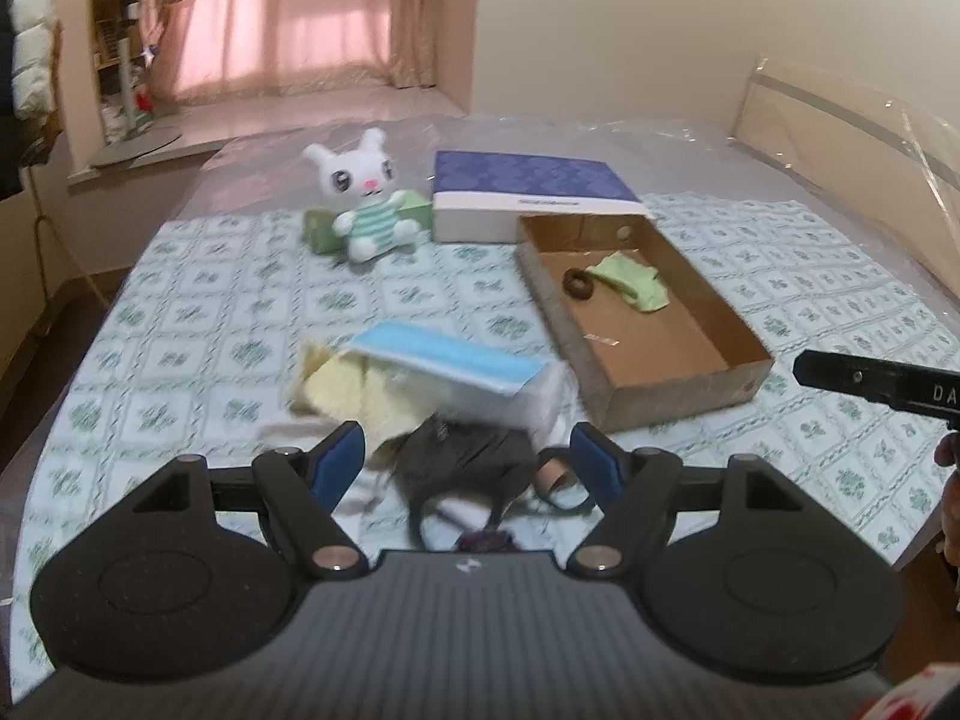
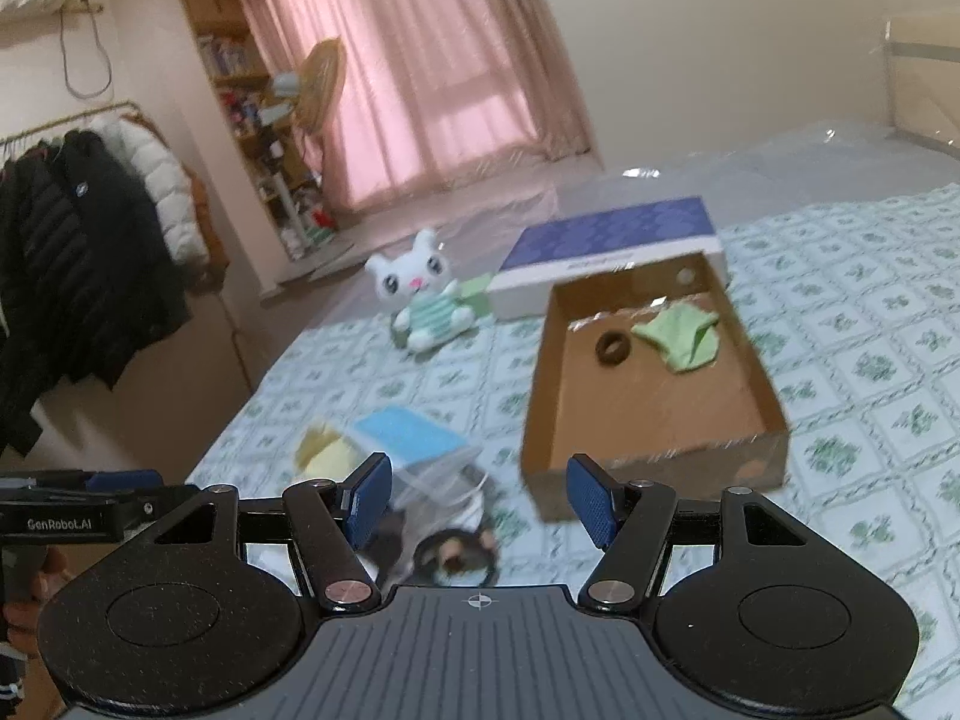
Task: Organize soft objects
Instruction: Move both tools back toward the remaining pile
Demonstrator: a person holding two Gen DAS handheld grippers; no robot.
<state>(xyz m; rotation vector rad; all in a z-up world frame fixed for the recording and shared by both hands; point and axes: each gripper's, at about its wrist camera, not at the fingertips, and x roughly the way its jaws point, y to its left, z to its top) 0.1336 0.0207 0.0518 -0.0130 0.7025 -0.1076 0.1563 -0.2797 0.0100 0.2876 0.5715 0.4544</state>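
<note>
overall, both grippers hang above a bed [image 1: 198, 324] covered with a green-patterned quilt. left gripper [image 1: 467, 459]: fingers [image 1: 339, 456] spread wide, nothing between them; just beyond and between the tips lies a blurred pile of soft things, comprising a dark cloth [image 1: 468, 456], a yellow cloth [image 1: 348, 390] towards the left finger, and a clear packet with a blue top [image 1: 456, 363] resting on both. right gripper [image 2: 479, 495]: fingers [image 2: 591, 504] moderately wide, empty; the same pile sits ahead of the left finger, with the packet [image 2: 408, 435] and the yellow cloth [image 2: 327, 453] beyond its tip and the dark cloth [image 2: 390, 531] partly hidden behind it.

a brown cardboard box [image 1: 654, 378] stands open beyond the right finger in both views; inside it lie a light green cloth [image 1: 630, 285] and a dark ring [image 1: 579, 283], close together at the far end. further ahead, a blue-lidded box [image 1: 528, 192] touches the cardboard box's far end. to its left sits a white plush rabbit [image 1: 372, 198] in a striped green top, upright, against small green blocks [image 1: 420, 207]. each gripper's body shows at the edge of the other's view.
</note>
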